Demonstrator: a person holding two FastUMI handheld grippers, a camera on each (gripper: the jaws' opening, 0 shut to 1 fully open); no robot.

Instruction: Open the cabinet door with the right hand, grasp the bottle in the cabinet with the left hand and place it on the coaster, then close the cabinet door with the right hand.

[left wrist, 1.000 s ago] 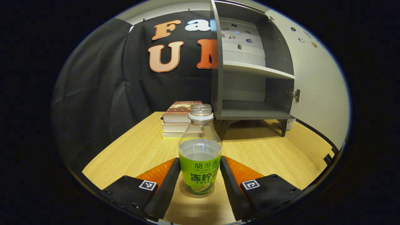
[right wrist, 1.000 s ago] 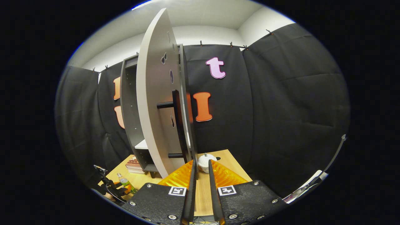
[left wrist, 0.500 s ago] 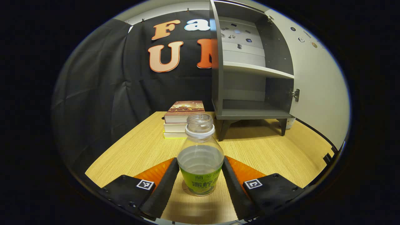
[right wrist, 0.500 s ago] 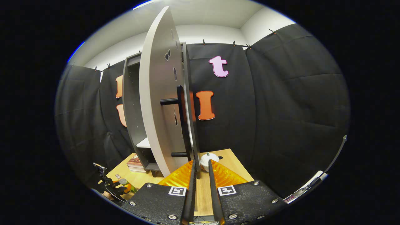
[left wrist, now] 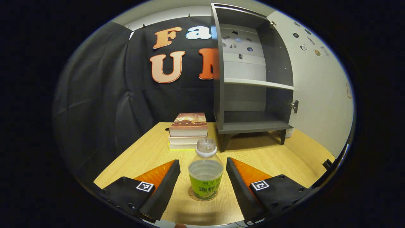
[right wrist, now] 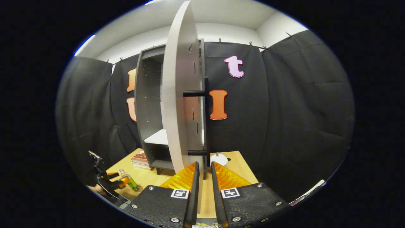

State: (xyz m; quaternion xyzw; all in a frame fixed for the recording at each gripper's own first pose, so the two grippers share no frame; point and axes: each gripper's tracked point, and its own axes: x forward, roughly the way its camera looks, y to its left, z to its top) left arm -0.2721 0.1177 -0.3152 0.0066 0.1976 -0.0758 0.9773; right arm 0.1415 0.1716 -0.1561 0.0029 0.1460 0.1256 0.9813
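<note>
Wood table (left wrist: 272,155); left tongs (left wrist: 202,172) spread around bottle (left wrist: 205,177); right tongs (right wrist: 202,172) nearly closed.

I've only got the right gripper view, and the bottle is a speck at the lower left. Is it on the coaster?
Observer: Yes. In the left gripper view the bottle stands upright on the coaster.
Operator: Is the left gripper off it?
Observer: Yes. The left gripper is open, with a gap between the bottle and each finger.
Operator: Is the bottle capped?
Observer: No, the neck is open and the bottle is part full.
</note>
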